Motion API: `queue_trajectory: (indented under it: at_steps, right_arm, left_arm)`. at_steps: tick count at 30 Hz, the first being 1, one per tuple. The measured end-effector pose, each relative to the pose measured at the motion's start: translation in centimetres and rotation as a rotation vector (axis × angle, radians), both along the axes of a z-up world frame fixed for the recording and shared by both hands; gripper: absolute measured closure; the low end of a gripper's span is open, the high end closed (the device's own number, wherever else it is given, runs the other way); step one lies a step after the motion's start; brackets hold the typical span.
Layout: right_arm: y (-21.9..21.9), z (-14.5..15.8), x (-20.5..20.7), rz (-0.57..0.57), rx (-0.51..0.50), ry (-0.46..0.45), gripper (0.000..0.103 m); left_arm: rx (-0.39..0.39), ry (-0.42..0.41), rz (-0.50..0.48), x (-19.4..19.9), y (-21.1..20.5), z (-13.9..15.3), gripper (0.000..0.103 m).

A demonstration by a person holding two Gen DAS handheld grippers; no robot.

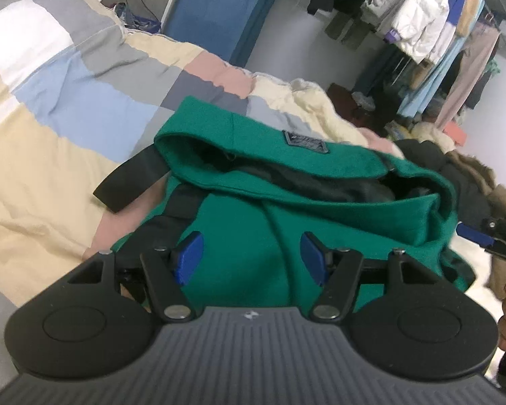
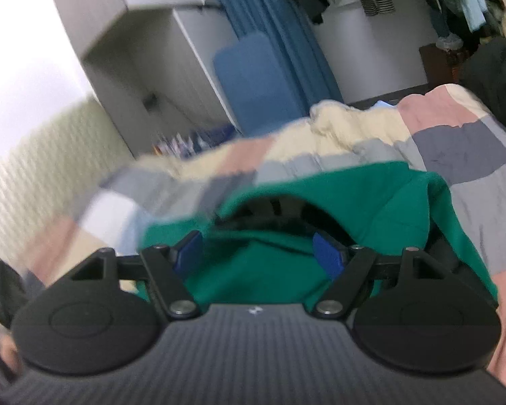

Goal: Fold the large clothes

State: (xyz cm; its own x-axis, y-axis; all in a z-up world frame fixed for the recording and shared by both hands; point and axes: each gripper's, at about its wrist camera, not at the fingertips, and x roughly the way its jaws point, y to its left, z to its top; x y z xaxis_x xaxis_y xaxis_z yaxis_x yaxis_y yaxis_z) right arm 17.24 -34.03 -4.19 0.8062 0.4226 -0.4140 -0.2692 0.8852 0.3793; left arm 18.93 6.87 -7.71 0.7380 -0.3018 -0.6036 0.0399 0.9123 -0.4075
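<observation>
Green coat (image 1: 286,209) is seen bunched on the patchwork bed (image 1: 50,155), directly ahead of and below both claws. Left claw (image 1: 249,258) and right claw (image 2: 256,256) gape, nothing gripped. Coat's length runs across both views; neither claw judged nearer.

Even, soft indoor light with faint shadows; the right wrist view is smeared by motion blur — worst at left — and both views bend at their edges.
</observation>
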Motion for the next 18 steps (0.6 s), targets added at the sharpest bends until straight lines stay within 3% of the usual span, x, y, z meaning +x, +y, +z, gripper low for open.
queue_trajectory:
  at_steps: [6,13,15,18]
  right_arm:
    - [3.1,-2.3,2.8,0.012,-0.159,-0.041,0.029]
    - [5.5,-4.5,7.1,0.032,-0.207,-0.03,0.03]
    - [6.0,-4.6,7.5,0.064,-0.239,-0.008,0.035]
    - [7.0,-3.9,8.3,0.127,-0.306,0.017,0.053]
  left_arm:
    - [0.051,-0.002,-0.02,1.7,-0.9,-0.8,0.034]
    - [0.023,0.018,-0.026,2.0,-0.3,-1.3,0.034]
    - [0.021,0.021,-0.027,1.9,-0.2,-1.2,0.034]
    - [0.029,0.015,-0.034,1.7,0.3,-0.6,0.034]
